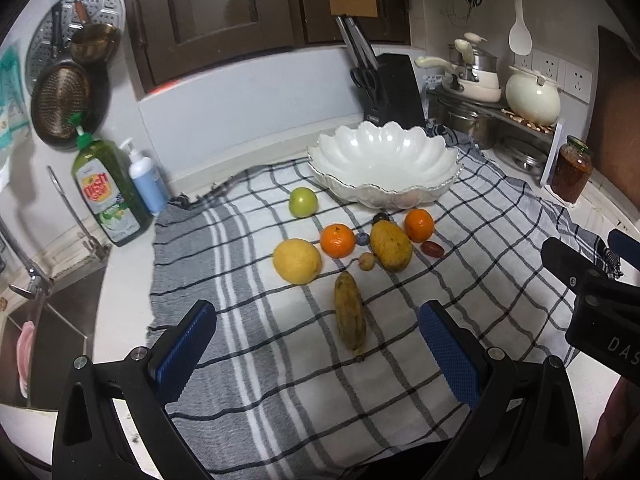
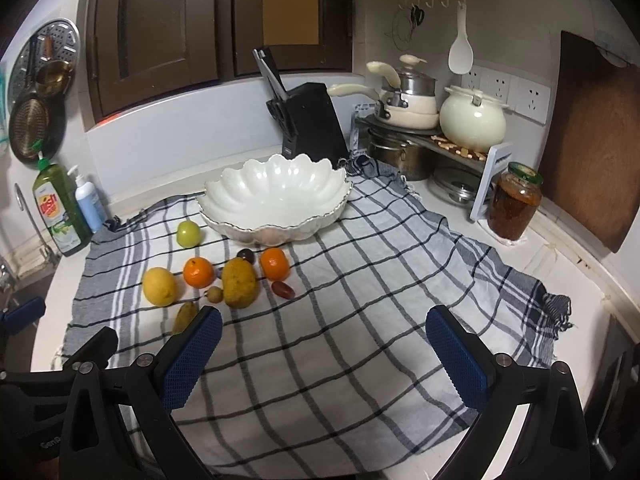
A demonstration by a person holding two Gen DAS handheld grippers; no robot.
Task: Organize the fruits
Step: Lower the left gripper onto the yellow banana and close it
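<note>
Left claw (image 1: 316, 342) spread wide, nothing between its blue-padded fingers (image 1: 186, 350), hovering over the grey-and-white checked cloth (image 1: 400, 380) that covers the white bench (image 2: 568, 276). Right claw (image 2: 324, 350) likewise spread and empty, above a bare stretch of the cloth, right of the fruit. Wide white scalloped bowl (image 1: 384, 160) sits at the far side of the cloth, no fruit visible inside. All fruit lies on the cloth in front of the bowl: green round apple (image 1: 303, 202) nearest the bowl's left; large yellow lemon (image 1: 297, 261); two oranges, left orange (image 1: 337, 240) and right orange (image 1: 419, 225), flanking a yellow-brown mango (image 1: 391, 245); long brownish-yellow fruit (image 1: 350, 316) lying nearest the left claw. Small items between them: dark plum (image 1: 380, 217), small red oval fruit (image 1: 432, 249), small tan round fruit (image 1: 367, 261).
</note>
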